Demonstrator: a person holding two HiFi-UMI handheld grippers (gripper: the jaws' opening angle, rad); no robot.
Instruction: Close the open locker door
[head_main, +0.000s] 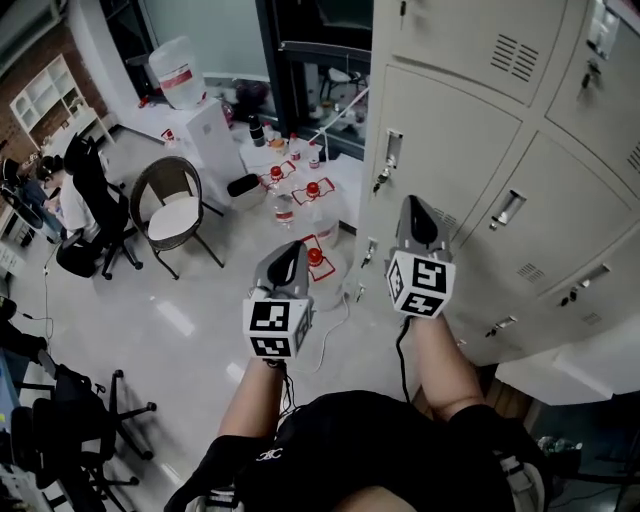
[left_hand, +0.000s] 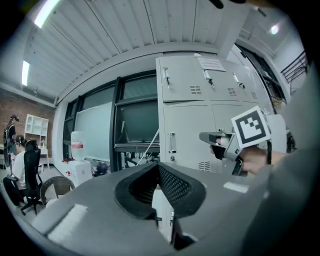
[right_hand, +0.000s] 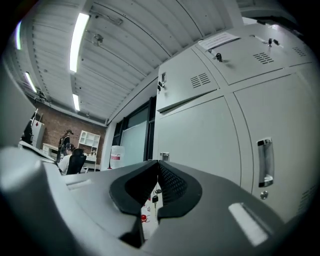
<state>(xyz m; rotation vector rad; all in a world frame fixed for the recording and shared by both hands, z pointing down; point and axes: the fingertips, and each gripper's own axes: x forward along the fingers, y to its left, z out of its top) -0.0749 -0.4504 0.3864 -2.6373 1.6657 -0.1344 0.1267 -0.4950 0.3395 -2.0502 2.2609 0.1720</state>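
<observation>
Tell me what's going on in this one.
A person stands at a bank of grey lockers, a tool in each hand. The right tool is raised close to them; the left tool hangs back, lower. Both tools are shut with nothing in them, and neither appears to touch the lockers.

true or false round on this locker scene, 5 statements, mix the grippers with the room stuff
1. The left gripper and the right gripper both have their jaws together with nothing between them. True.
2. The right gripper is clamped on a locker handle. False: its jaws hold nothing.
3. The wicker chair has nobody sitting in it. True.
4. The water jug lies on the floor. False: it stands on top of the white dispenser.
5. The lockers are on the person's left. False: they are on the right.
</observation>
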